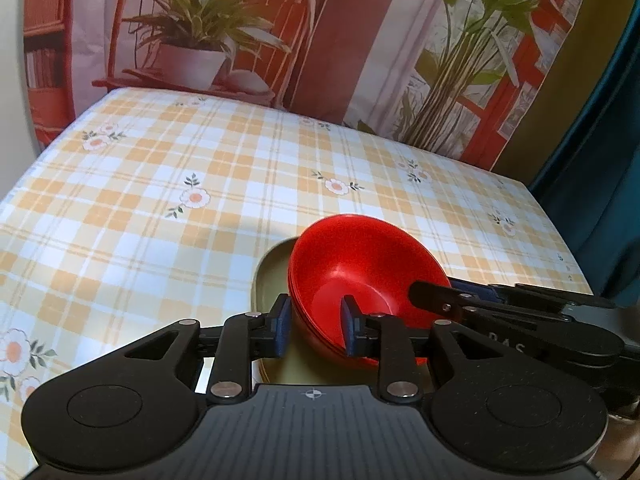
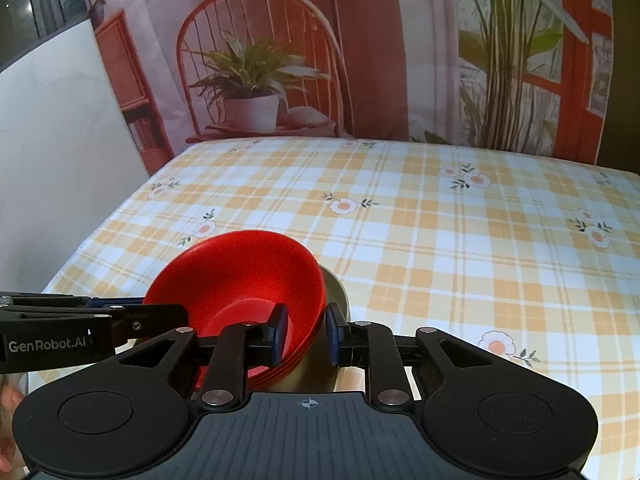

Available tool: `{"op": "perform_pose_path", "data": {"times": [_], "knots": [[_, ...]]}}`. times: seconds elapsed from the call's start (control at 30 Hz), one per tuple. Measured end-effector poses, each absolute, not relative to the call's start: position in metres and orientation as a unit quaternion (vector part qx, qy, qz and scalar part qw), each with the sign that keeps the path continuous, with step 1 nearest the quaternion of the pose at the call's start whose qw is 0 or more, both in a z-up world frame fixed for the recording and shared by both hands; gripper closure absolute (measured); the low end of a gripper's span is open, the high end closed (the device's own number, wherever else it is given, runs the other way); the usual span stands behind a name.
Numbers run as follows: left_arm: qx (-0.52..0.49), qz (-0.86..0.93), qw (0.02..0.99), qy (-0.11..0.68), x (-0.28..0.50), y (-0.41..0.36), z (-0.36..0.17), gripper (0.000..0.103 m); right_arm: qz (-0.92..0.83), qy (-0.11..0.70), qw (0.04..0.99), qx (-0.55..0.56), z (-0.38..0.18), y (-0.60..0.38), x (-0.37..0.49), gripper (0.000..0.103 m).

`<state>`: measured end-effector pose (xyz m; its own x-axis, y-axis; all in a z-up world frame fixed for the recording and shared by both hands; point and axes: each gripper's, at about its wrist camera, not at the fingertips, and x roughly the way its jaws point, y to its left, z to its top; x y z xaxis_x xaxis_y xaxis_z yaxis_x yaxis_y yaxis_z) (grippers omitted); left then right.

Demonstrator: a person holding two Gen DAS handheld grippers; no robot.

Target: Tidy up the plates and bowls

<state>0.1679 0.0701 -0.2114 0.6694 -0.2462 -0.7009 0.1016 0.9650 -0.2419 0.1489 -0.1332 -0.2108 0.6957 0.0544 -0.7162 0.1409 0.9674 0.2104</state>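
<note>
A: How is the left gripper (image 1: 316,322) built?

B: Matte black linkage arms with silver rivets at the joints, triangular cut-outs, two round black discs on a ribbed grey base plate printed with a small crosshair. Its pads (image 1: 284,322) are dark blue.

A: And the right gripper (image 2: 307,334)?

B: The same design: black arms, silver pivots, blue pads (image 2: 331,334), ribbed grey plate, crosshair mark. Seen from its camera, the left unit's side carries white "GenRobot.AI" lettering.
</note>
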Motion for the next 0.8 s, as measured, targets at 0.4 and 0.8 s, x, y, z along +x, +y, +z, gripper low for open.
{"op": "perform_pose_path", "data": {"times": [0.4,0.8], "knots": [[-0.02,-0.07,0.943,0.326,0.137,0.064,-0.151,0.035,-0.066,0.352,0.927,0.113,-0.169,-0.143,0.114,0.026],[0.033,-0.023,0.974,0.225,0.097,0.045,-0.069,0.0,-0.109,0.283,0.948,0.094,-0.089,-0.154,0.071,0.0]]}}
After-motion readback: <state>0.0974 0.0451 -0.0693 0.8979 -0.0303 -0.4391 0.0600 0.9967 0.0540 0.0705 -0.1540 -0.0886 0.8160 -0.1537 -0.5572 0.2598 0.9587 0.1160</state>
